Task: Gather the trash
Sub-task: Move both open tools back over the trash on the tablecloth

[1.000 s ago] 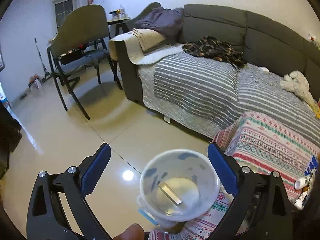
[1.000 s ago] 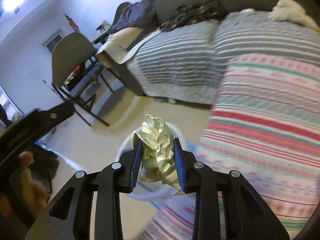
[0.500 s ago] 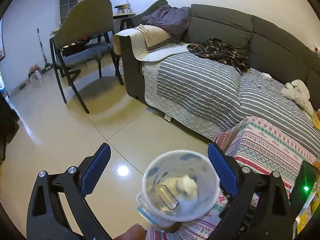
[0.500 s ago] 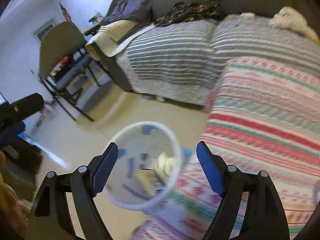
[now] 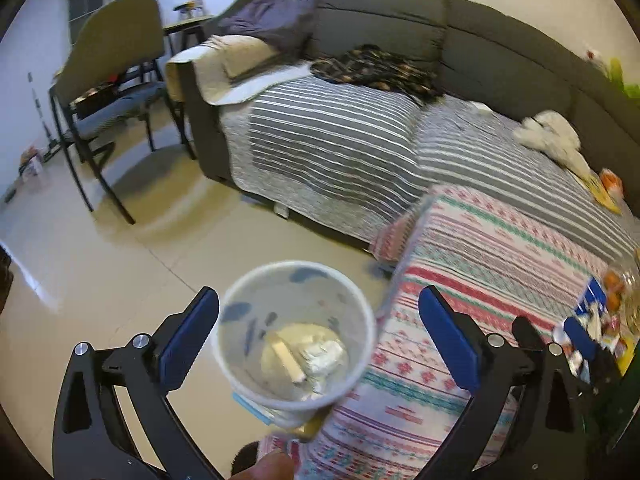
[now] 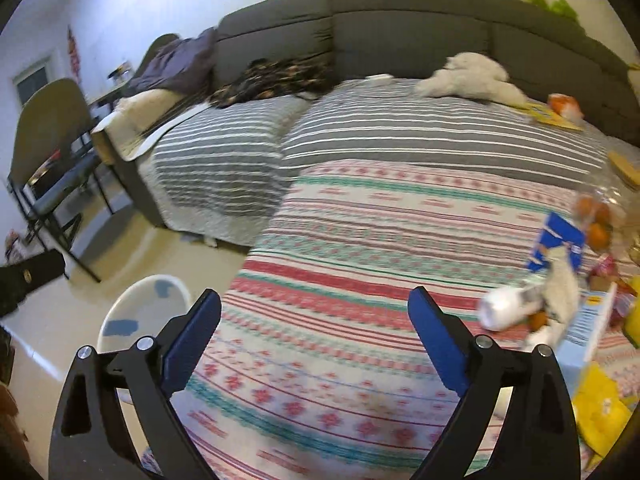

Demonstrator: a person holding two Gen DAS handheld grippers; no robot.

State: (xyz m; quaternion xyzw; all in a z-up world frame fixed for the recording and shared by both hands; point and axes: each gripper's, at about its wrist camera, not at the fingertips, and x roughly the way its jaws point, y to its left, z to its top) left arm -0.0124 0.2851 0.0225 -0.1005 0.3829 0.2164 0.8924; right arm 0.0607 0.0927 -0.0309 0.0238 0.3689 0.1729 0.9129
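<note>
Standing mouth-up between the spread fingers of the left gripper [image 5: 318, 332], the white plastic cup [image 5: 294, 336] has its long axis roughly vertical, tipped slightly toward the camera; neither pad touches it, so this gripper is wide open and grips nothing. A fingertip shows at the lower edge of the left view, but what supports the cup is hidden below the rim. Inside the cup lie a crumpled wad of foil [image 5: 322, 356] and a pale flat strip [image 5: 286, 362] slanting from upper left to lower right; motion blur obscures further detail. The cup sits over the floor, just beside the corner of the patterned cloth [image 5: 460, 280]. In the right view, the right gripper [image 6: 314, 334] is likewise wide open and empty, hovering over the patterned cloth, with the cup partly cut off behind its left finger. At the right edge of that cloth lies a blurred heap of litter: a white bottle [image 6: 506, 312] on its side, a blue carton [image 6: 558, 242], and yellow wrappers [image 6: 602, 410], partly cropped. A grey sofa [image 6: 400, 36] with striped cover stands behind.
</note>
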